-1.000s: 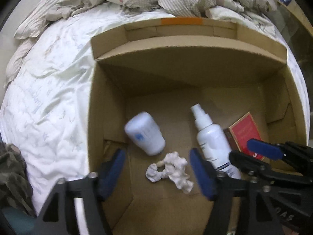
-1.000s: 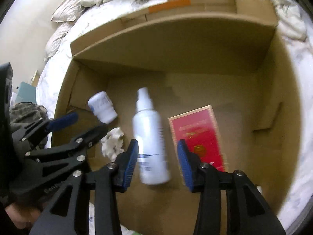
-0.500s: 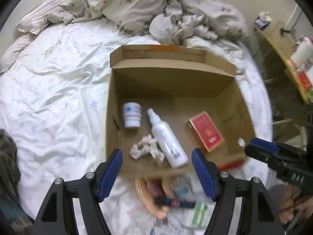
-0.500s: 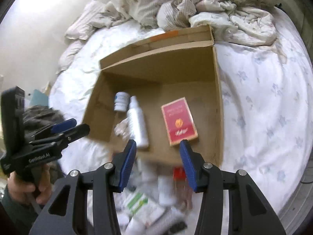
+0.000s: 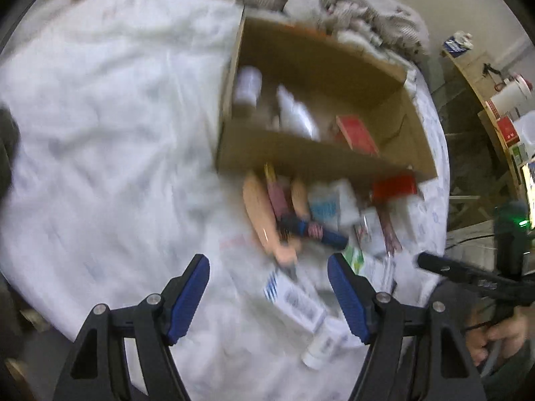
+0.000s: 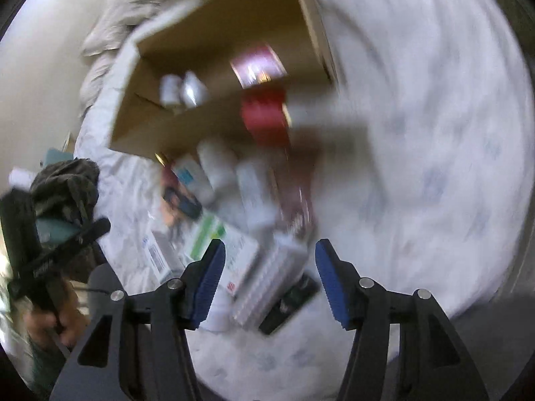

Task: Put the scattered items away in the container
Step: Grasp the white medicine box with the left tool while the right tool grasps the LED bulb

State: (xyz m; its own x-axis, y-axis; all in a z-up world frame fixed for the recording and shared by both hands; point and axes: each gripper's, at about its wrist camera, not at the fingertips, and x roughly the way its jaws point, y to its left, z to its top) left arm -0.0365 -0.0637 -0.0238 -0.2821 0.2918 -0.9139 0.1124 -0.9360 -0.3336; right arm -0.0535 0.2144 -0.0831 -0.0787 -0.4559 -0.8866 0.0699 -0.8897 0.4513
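— Blur smears both views. What reads?
— Cardboard box (image 5: 311, 163) on the bed (image 5: 100, 133), toward 12 o'clock; a red packet (image 5: 356, 133) and pale bottles (image 5: 297, 113) inside, labels illegible.
— And the scattered items (image 5: 321, 207)?
— Heaped just outside its near wall, shapes indistinct.
— Fingers?
— Left gripper (image 5: 267, 287) and right gripper (image 6: 269, 275) both spread wide, empty.

A bed covered by a white, faintly patterned quilted sheet (image 5: 100, 127) fills both views. Crumpled striped grey bedding (image 5: 351, 10) lies at its far end. A wooden shelf unit (image 5: 485, 100) stands beside the bed. A plain cream wall (image 6: 43, 50) borders the opposite side.
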